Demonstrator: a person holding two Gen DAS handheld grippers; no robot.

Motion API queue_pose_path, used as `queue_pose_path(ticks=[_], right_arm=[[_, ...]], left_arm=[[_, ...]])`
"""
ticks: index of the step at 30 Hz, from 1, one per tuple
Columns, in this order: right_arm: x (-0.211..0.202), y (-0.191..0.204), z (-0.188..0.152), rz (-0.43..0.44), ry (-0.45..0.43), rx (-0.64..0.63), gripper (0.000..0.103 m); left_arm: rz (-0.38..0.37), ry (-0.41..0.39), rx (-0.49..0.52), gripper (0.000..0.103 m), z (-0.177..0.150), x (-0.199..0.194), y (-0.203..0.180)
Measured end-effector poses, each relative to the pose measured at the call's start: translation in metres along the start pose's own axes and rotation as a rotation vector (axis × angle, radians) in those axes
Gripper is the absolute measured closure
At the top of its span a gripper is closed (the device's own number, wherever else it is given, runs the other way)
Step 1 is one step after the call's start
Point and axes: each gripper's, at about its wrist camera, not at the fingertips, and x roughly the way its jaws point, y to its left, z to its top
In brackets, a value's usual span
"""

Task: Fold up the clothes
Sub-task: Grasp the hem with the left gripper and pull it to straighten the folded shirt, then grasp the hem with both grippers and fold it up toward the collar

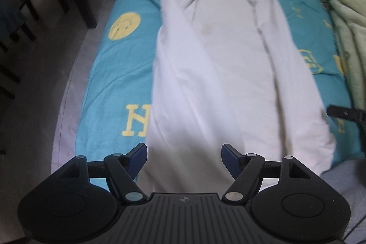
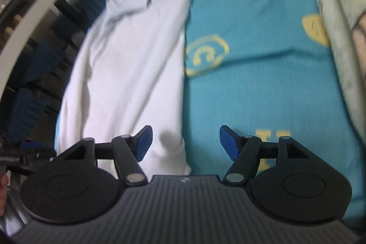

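1. The left gripper (image 1: pixel 184 158) has its blue-padded jaws spread wide with nothing between them, poised over the near end of the white shirt (image 1: pixel 217 74).
2. The right gripper (image 2: pixel 185 143) is likewise spread wide and empty, straddling the shirt's right edge (image 2: pixel 128 65) near its near corner.
3. The shirt lies lengthwise along the middle of the bed, sleeves folded in at the far end.
4. The teal bedsheet (image 1: pixel 123 65) with yellow prints carries it.
5. A pale green blanket (image 1: pixel 343 10) lies bunched along the bed's right edge.
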Motion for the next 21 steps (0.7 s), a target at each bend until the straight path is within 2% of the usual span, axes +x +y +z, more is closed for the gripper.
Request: queue_pose_path(ticks=[6, 14, 21], right_arm=[[0.011, 0.011, -0.009, 0.080, 0.103, -0.050, 0.035], [0.008, 0.012, -0.011, 0.068, 0.122, -0.063, 0.035], [0.009, 0.029, -0.020, 0.129, 0.182, -0.144, 0.035]], left_arm=[[-0.003, 0.027, -0.021, 0.027, 0.007, 0.020, 0.006], [-0.009, 0.061, -0.034, 0.027, 0.006, 0.037, 0.010], [-0.065, 0.093, 0.007, 0.028, 0.003, 0.041, 0.002]])
